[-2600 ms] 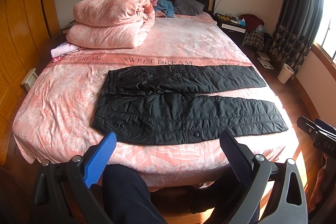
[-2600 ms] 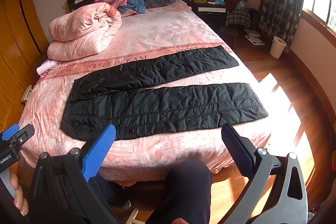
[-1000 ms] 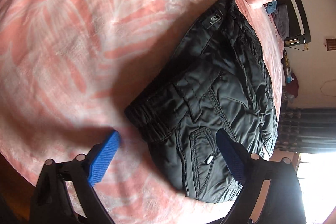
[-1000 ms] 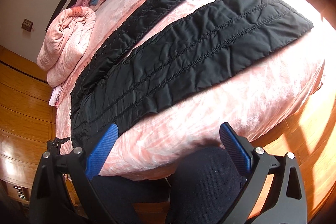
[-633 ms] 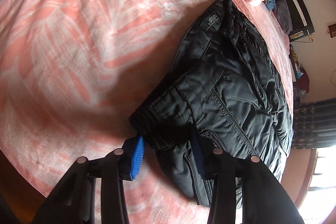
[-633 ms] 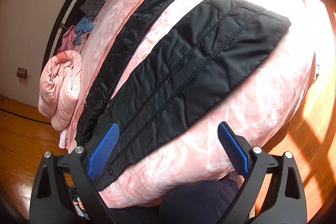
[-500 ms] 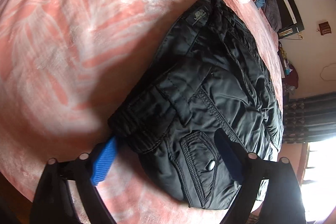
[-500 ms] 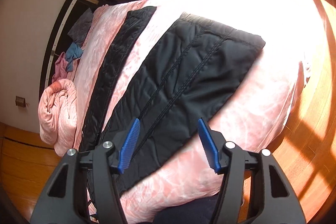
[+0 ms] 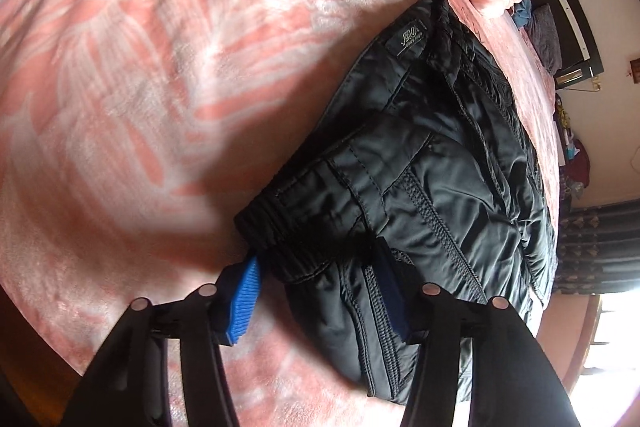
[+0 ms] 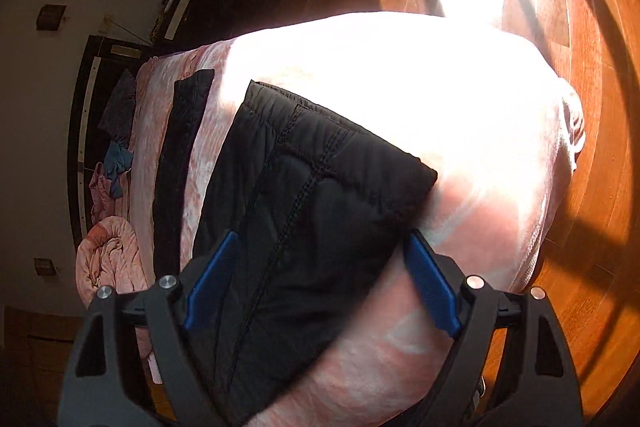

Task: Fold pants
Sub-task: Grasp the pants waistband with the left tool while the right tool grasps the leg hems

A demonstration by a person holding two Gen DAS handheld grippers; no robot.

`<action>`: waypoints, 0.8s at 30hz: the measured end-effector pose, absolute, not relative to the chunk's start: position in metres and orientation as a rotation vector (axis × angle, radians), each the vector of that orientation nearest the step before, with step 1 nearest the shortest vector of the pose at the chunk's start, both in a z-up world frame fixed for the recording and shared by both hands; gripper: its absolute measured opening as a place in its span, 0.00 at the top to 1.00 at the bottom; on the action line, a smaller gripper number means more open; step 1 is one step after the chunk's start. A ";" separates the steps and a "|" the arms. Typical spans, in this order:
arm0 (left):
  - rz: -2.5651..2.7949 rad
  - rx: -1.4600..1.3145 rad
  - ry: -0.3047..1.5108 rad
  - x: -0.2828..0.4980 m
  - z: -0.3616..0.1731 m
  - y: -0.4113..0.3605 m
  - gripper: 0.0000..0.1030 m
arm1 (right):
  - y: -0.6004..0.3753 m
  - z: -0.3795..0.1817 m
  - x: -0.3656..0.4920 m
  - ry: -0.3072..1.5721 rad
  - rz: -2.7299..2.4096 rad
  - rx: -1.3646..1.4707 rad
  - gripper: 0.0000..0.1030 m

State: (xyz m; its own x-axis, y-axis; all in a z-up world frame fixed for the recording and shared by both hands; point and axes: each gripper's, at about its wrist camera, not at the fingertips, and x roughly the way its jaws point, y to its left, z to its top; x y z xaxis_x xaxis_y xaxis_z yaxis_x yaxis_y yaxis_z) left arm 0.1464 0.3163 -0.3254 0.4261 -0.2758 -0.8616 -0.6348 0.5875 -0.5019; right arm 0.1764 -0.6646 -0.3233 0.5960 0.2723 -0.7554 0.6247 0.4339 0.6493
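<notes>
Glare washed out the bed (image 10: 460, 99) beyond the trouser cuff, and the left gripper's (image 9: 320, 291) right pad was half lost against dark cloth. The black pants (image 9: 432, 187) lay flat on the pink bed; the left gripper was clamped on the waistband corner. The right gripper (image 10: 320, 275) stood wide astride the near leg's cuff (image 10: 328, 163), near the bed's edge.

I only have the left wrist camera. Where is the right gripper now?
Observer: The right gripper is open, with one finger on each side of the near leg of the pants, close to its hem.
Operator: Has it grabbed that leg?
Observer: No, the leg lies flat on the bed between the pads.
Operator: And the second one?
Observer: The far leg lies flat farther back, and a strip of pink cover shows between the two.
</notes>
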 end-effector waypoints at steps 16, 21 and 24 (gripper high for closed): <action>0.327 -1.046 1.046 0.142 -0.312 0.327 0.79 | -0.649 -0.317 0.179 0.982 -0.200 1.104 0.85; 0.404 -1.067 0.952 0.123 -0.302 0.352 0.80 | -0.623 -0.307 0.175 1.024 -0.135 1.030 0.89; 0.473 -1.117 0.934 0.109 -0.310 0.378 0.80 | -0.604 -0.310 0.171 1.056 -0.097 0.986 0.90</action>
